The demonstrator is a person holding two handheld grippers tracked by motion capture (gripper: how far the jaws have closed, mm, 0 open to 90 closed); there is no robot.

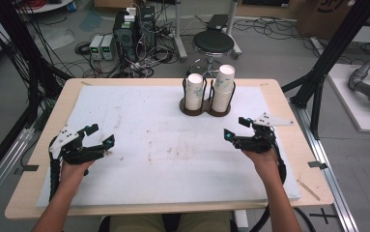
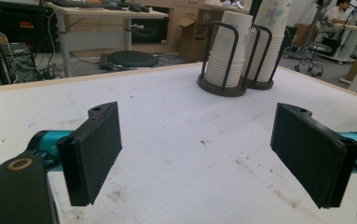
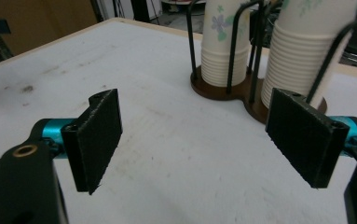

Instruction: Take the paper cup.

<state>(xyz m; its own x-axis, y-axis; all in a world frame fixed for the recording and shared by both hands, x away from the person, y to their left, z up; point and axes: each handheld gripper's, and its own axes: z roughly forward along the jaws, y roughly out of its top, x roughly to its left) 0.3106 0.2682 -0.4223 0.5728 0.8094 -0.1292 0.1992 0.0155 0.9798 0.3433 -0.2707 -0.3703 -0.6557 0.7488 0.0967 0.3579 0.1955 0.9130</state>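
While both hands sit at the near edge of the table (image 1: 37, 191), the right gripper (image 1: 235, 130) and left gripper (image 1: 98, 137) are each spread wide with nothing between the pads. Ahead and slightly left of the right one stand two stacks of paper cups (image 1: 222, 89) upright in a dark wire cup holder (image 1: 206, 110), near the far edge. Right hand is clearly closer, so I'd guess it goes for the taller stack (image 3: 306, 51). Holder's wire posts wrap each stack, so lifting straight up looks like the only way out. Bare stained mat (image 1: 149, 145) in between, nothing blocking.
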